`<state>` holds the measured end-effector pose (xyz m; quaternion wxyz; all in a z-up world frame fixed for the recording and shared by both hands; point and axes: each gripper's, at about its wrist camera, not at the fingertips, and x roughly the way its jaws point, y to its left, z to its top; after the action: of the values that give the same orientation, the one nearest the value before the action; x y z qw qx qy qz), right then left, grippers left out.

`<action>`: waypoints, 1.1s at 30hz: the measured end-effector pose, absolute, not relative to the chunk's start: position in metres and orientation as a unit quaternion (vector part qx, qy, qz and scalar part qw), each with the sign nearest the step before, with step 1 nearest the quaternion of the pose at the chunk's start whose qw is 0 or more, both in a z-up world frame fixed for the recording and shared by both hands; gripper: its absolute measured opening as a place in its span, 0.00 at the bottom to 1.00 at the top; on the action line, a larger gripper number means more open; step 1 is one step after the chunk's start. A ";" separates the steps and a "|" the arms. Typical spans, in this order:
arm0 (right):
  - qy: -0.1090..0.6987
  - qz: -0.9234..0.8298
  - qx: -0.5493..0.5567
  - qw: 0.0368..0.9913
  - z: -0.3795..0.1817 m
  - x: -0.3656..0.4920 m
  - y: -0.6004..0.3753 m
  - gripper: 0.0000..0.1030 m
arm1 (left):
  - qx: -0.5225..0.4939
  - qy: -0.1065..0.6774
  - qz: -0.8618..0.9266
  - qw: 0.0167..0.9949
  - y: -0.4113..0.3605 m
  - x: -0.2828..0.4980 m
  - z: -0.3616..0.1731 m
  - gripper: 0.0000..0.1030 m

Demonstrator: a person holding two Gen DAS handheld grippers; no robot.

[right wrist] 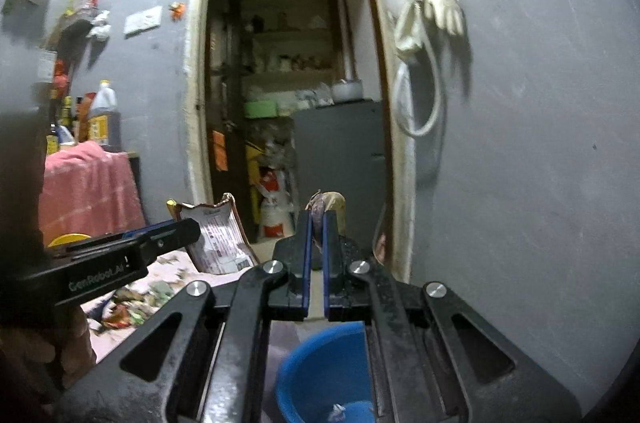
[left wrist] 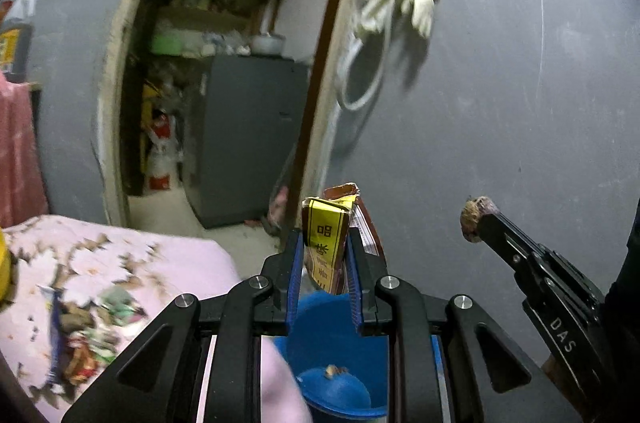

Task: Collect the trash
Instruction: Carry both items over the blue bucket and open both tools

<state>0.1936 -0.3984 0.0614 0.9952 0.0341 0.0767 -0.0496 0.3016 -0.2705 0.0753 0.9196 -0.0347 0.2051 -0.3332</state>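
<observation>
1. The left gripper is pinching a torn brown and yellow snack wrapper between its blue-padded fingers. The wrapper stands upright, its ragged top above the fingertips.
2. The right gripper is pressed together on a small brownish scrap, which pokes out past the fingertips. What the scrap is cannot be told from either view.
3. A blue bin sits on the floor below both grippers and shows through the gap under each pair of fingers. At least 1 small piece of litter already lies inside it.
4. Judgement: both items are held high and roughly over the bin so that they can be dropped into it. Whether either hangs squarely over the opening cannot be confirmed through the fisheye view.
5. More trash, a scatter of coloured wrappers, remains on the pink floral cloth to the left, beside the bin. Collection therefore appears only partly done.
6. Risk, as a judgement: the light wrapper may drift past the rim on release, so lowering it closer to the bin first seems prudent.
</observation>
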 end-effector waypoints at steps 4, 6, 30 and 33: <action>0.113 -0.062 0.058 0.990 0.043 0.204 -0.422 0.43 | -0.027 0.247 -0.333 0.910 -0.293 0.315 0.059 0.17; 0.126 -0.066 0.067 0.988 0.034 0.207 -0.432 0.43 | -0.027 0.270 -0.331 0.904 -0.302 0.323 0.050 0.17; 0.199 -0.067 0.109 0.972 -0.004 0.226 -0.450 0.67 | -0.036 0.339 -0.313 0.887 -0.292 0.342 -0.001 0.35; 0.191 -0.064 0.108 0.974 0.003 0.222 -0.444 0.72 | -0.045 0.325 -0.304 0.894 -0.276 0.339 0.009 0.39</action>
<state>0.2220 -0.4442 0.0027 0.9736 0.1075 0.1909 -0.0642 0.3390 -0.2760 0.0093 0.8945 -0.0452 0.3249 -0.3039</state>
